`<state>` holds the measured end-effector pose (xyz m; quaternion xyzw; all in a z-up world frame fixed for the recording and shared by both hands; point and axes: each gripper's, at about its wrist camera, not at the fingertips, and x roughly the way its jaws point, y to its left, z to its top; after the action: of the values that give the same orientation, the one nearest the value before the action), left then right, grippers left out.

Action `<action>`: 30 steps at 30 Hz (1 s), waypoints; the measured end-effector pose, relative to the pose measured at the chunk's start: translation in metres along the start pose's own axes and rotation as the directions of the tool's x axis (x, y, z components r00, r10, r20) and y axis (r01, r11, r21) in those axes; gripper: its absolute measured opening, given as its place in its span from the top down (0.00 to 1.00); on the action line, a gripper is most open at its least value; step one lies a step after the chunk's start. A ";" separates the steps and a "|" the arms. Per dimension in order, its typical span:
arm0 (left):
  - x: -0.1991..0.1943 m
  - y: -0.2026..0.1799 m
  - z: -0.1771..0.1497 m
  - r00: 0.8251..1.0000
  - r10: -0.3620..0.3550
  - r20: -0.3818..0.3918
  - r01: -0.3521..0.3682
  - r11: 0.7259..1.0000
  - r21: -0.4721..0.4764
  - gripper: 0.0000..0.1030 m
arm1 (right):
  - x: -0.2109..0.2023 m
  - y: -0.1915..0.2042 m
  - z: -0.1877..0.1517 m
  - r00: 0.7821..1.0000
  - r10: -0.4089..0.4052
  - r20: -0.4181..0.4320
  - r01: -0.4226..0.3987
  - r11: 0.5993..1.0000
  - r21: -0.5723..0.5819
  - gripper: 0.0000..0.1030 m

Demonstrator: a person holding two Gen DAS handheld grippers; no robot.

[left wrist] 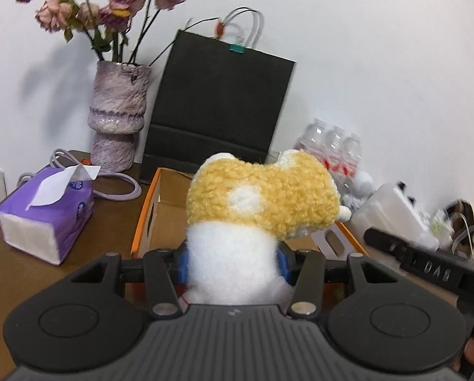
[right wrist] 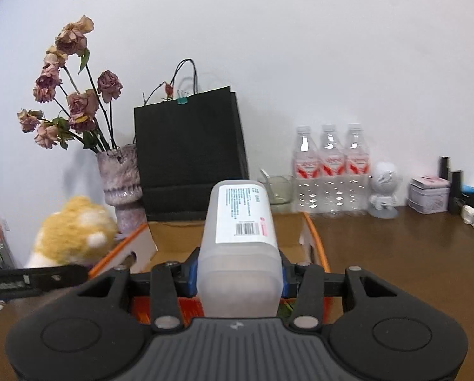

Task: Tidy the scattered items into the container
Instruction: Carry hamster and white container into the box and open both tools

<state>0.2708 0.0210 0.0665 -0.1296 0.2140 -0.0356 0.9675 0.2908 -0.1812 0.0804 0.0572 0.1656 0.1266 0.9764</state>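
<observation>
1. Left claw [left wrist: 233, 262] is clamped on a plush toy [left wrist: 262, 203], upright, yellow head tipped away, above the worktop [left wrist: 24, 266].
2. Right claw [right wrist: 238, 274] grips a translucent bottle [right wrist: 241, 222], its long axis pointing away.
3. Beyond both sits the orange-edged cardboard box [right wrist: 316, 241].

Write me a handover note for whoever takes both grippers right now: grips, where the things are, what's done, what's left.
Left gripper: shut on the plush toy, held up in front of the cardboard box.
Right gripper: shut on the plastic bottle, also held in front of the box.
Box: open, orange-edged, on the brown table before the black bag. Its visible floor looks bare.
Done: both items picked up.
Left: carry each over the box and release it inside; check for other strays out of view.
</observation>
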 end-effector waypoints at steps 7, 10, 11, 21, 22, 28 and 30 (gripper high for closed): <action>0.065 0.006 0.012 0.998 0.046 -0.036 -0.049 0.995 -0.082 0.52 | 0.076 0.000 0.007 0.993 0.019 -0.118 -0.016 1.000 0.022 0.58; 0.086 0.008 0.008 0.995 0.068 -0.074 -0.073 0.995 -0.069 0.52 | 0.097 -0.003 -0.001 0.985 0.026 -0.168 -0.021 0.999 0.032 0.58; 0.092 0.009 0.006 0.993 0.075 -0.087 -0.081 0.995 -0.064 0.52 | 0.101 -0.004 -0.004 0.984 0.026 -0.177 -0.020 0.999 0.035 0.58; 0.101 0.006 0.009 0.995 0.068 -0.073 -0.071 0.997 -0.037 0.51 | 0.105 -0.008 -0.004 0.984 0.013 -0.180 -0.009 1.000 0.025 0.58; 0.102 0.004 0.010 0.996 0.063 -0.069 -0.065 0.997 -0.035 0.51 | 0.104 -0.008 -0.002 0.984 0.014 -0.175 -0.010 1.000 0.025 0.58; 0.108 -0.005 0.013 0.996 0.052 -0.073 -0.054 0.998 -0.024 0.51 | 0.103 -0.019 0.008 0.988 0.014 -0.153 -0.007 0.999 0.041 0.58; 0.113 -0.003 0.012 0.995 0.055 -0.085 -0.058 0.998 -0.027 0.51 | 0.108 -0.022 0.009 0.987 0.016 -0.163 -0.008 0.999 0.051 0.58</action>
<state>0.3779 0.0067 0.0326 -0.1359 0.2589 -0.0106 0.9562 0.3975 -0.1742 0.0522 0.0723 0.2477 0.1326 0.9570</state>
